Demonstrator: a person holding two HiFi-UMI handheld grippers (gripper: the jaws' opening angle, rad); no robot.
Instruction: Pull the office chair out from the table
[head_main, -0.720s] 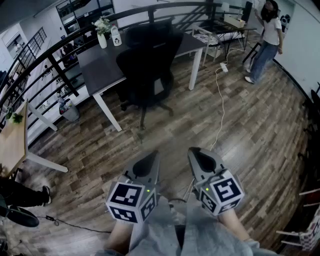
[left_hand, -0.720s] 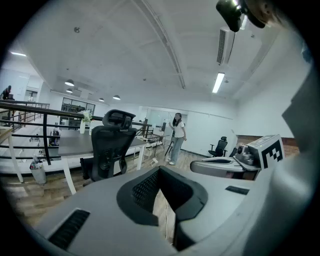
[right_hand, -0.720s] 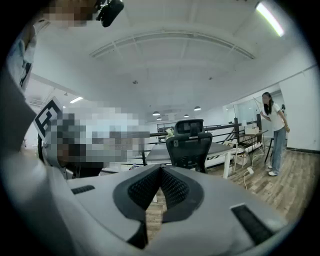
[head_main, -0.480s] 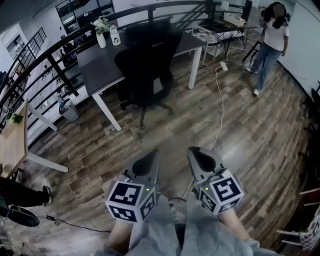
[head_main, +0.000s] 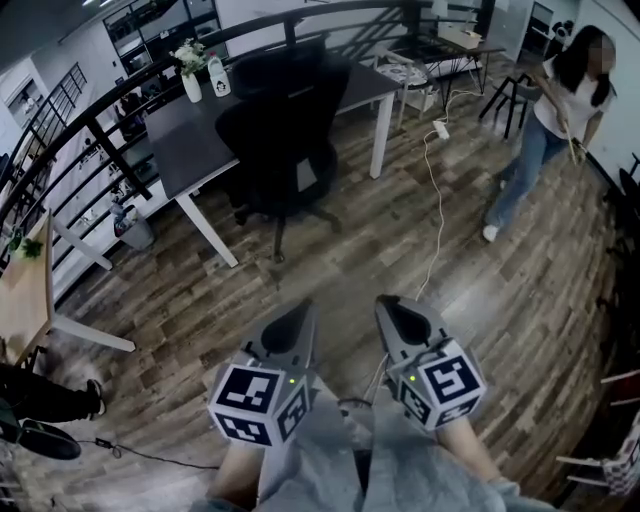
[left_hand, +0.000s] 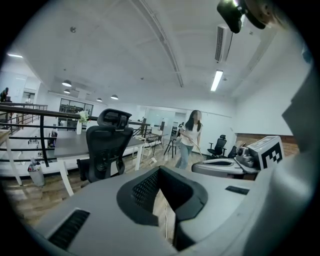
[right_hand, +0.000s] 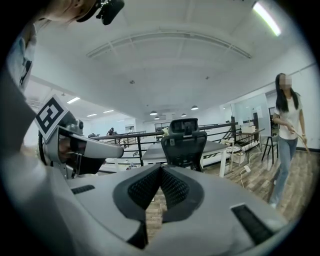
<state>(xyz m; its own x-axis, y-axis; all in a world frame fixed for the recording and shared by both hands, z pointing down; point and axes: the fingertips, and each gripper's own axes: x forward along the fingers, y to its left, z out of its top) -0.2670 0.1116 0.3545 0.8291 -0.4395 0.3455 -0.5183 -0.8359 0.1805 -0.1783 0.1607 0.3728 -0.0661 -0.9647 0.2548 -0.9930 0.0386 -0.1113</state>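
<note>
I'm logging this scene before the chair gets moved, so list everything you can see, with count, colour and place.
office chair: one, black, at the table's near side
table: one, dark top, white legs, upper left
vase: one, white, flowers, table's far corner
bottle: one, white, beside vase
cable: one, white, floor right of table
person: one, light top, jeans, far right
left gripper: grey, shut, empty
right gripper: grey, shut, empty
</note>
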